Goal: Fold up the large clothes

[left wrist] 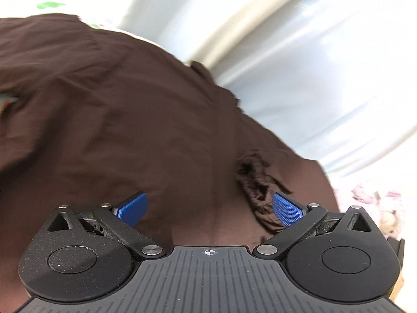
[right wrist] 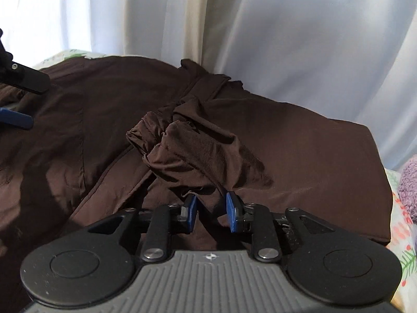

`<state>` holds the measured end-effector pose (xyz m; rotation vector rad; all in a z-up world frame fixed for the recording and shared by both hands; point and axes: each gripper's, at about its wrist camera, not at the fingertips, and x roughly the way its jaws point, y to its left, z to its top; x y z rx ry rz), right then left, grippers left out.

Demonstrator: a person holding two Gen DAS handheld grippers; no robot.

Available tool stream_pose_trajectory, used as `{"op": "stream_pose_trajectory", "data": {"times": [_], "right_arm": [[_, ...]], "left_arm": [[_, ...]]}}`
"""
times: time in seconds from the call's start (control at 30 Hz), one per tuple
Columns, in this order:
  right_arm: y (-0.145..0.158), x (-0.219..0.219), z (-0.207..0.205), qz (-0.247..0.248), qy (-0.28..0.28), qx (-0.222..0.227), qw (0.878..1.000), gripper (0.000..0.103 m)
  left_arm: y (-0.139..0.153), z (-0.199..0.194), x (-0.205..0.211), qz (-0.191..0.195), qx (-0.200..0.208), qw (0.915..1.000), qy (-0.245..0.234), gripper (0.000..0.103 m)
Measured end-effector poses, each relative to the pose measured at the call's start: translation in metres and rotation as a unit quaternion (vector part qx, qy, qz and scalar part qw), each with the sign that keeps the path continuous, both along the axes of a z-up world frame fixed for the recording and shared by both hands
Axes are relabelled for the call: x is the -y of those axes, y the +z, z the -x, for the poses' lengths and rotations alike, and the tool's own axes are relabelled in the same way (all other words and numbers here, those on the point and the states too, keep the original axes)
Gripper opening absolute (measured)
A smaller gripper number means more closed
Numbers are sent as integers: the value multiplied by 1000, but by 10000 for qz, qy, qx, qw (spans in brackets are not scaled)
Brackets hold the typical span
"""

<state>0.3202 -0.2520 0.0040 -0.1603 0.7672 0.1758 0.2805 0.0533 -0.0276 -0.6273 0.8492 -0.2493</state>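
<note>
Brown garment lies spread over a floral sheet, filling both views below pale curtains. Left gripper hovers above it, jaws wide apart and empty. At three o'clock, right gripper stands partly open; bunched cloth reaches between its pads, contact unclear.

- Large dark brown fabric garment: plain chocolate brown throughout, no print.
- Sheer curtain at twelve o'clock: pale bluish white with a beige stripe.
- Bedsheet at four o'clock: white, printed with green sprigs and pink-red flowers.
- Fuzzy cloth at three o'clock: lilac.
- Gripper pads: bright blue, on black arms.
</note>
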Motion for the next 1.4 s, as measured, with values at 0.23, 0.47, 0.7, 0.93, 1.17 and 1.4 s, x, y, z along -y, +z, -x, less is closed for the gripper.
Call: {"op": "stream_pose_trajectory", "data": {"times": [0.23, 0.47, 0.7, 0.93, 1.17, 1.4], "right_arm": [[24, 70, 35, -1887, -974, 417, 9763, 77], [-7, 120, 64, -3054, -1962, 83, 9317, 48], [-26, 138, 75, -3468, -2287, 30, 9096, 47], [-1, 145, 78, -2993, -2430, 412, 9218, 47], [8, 132, 66, -2224, -2445, 499, 9425, 44], [5, 122, 19, -1891, -2168, 524, 9563, 30]], "left_arm": [[-16, -45, 45, 773, -131, 9942, -732, 103], [-52, -86, 68, 1393, -742, 9838, -849, 83], [-72, -111, 79, 1470, -1129, 9793, -812, 24], [27, -104, 51, 615, 704, 9919, -863, 22], [11, -106, 51, -2140, 994, 9679, -870, 26], [-45, -111, 50, -2023, 446, 9769, -528, 49]]}}
